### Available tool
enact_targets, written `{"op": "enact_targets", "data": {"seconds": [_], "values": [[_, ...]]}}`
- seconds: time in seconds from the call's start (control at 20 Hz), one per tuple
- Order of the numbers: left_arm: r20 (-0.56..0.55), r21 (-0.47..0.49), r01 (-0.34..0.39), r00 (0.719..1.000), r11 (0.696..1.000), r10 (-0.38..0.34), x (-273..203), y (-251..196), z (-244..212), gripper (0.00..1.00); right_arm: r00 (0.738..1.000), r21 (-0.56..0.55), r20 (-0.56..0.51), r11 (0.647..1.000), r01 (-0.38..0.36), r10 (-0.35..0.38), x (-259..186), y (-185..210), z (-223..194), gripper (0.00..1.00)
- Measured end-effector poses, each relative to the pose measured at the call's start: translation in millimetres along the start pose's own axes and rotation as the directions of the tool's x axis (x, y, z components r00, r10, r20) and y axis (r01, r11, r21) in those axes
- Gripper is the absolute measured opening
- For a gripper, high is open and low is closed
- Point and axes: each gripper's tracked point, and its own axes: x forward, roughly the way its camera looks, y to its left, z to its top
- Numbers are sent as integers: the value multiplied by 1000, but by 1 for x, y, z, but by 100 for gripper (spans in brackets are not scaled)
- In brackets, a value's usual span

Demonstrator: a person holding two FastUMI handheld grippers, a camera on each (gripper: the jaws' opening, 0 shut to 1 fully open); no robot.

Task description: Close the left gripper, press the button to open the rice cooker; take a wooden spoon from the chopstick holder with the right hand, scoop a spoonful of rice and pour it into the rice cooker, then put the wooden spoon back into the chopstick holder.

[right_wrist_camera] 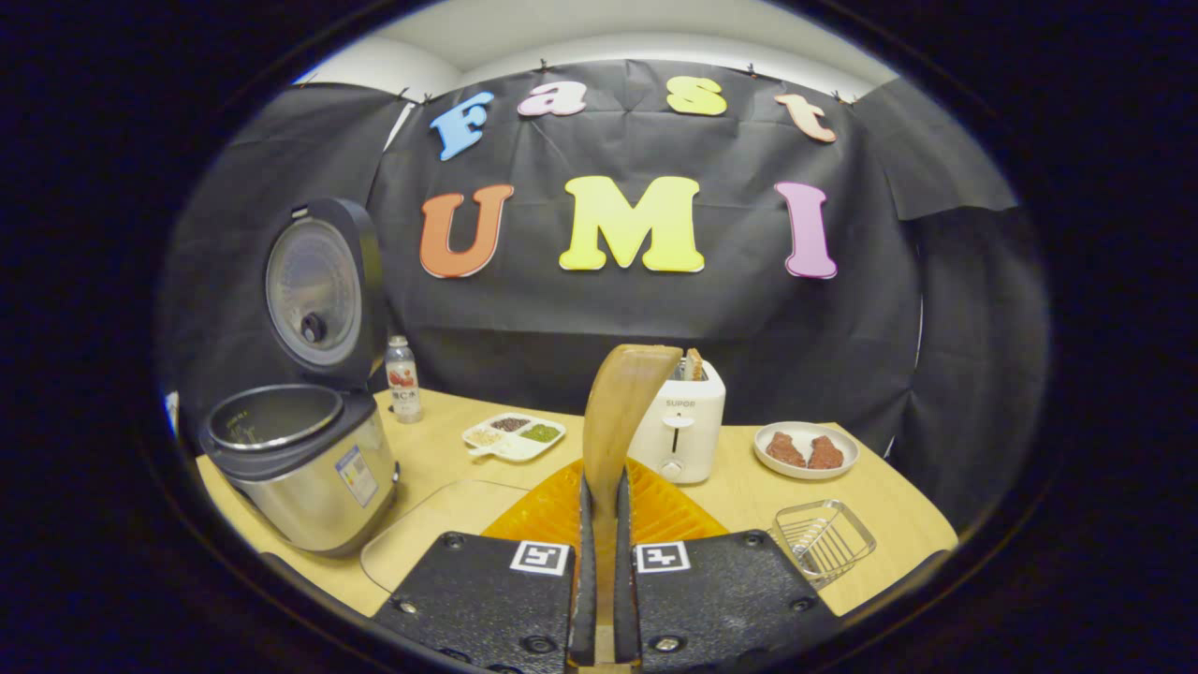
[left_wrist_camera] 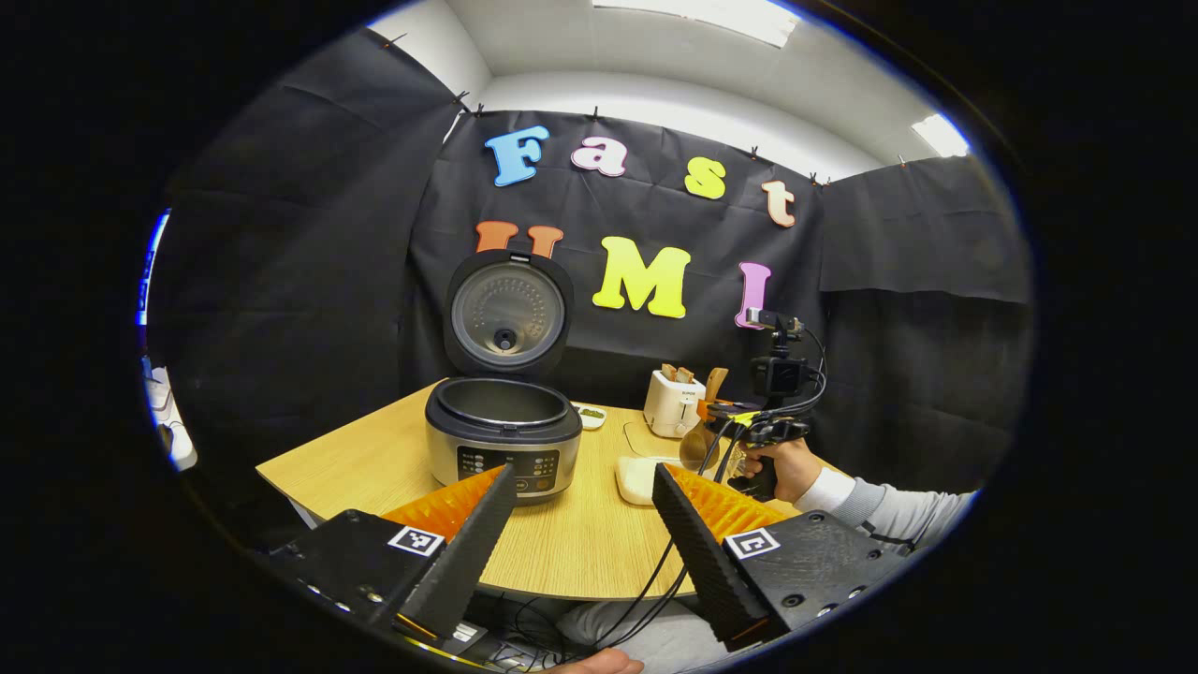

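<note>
Clamped between the two fingers of the right gripper (right_wrist_camera: 600, 524), the wooden spoon (right_wrist_camera: 620, 412) stood upright in the right gripper view, its bowl rising toward 12 o'clock in front of the white toaster (right_wrist_camera: 681, 432). From that gripper outward, a clear cutting board (right_wrist_camera: 440, 524) lay on the desk (right_wrist_camera: 898, 524) at 10 o'clock, a wire basket (right_wrist_camera: 824, 535) at 3 o'clock, a divided dish of grains (right_wrist_camera: 513, 436) at 11 o'clock and a plate of brown food (right_wrist_camera: 806, 449) at 2 o'clock. The rice cooker (right_wrist_camera: 299, 468) sat at 9 o'clock with its lid (right_wrist_camera: 318, 295) swung up and the inner pot bare; a small bottle (right_wrist_camera: 402, 379) stood just behind it. In the left gripper view, the left gripper (left_wrist_camera: 585, 487) hung released, jaws spread wide with nothing between them, above the desk's near edge. Past its fingers the open rice cooker stood at 11 o'clock, and at 2 o'clock a hand (left_wrist_camera: 791, 468) held the right gripper with the spoon near the toaster.
</note>
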Motion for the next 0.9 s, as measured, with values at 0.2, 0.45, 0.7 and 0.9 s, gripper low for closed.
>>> {"op": "enact_targets", "data": {"seconds": [0.2,0.45,0.7,0.9], "values": [[-12,12,-1,1000,1000,1,-1,-1,-5,94,997,-50,8,996,73,-73,12,-5,-6,12],[-3,19,35,999,999,-35,-2,-10,-4,94,994,-51,-6,993,105,-105,25,-5,-21,13],[-7,-13,90,996,996,-90,-8,-20,-5,94,998,9,-55,1000,8,-8,25,31,-33,13],[7,31,81,997,996,-82,-11,-17,-2,94,990,91,-76,990,-110,117,15,63,-32,13]]}}
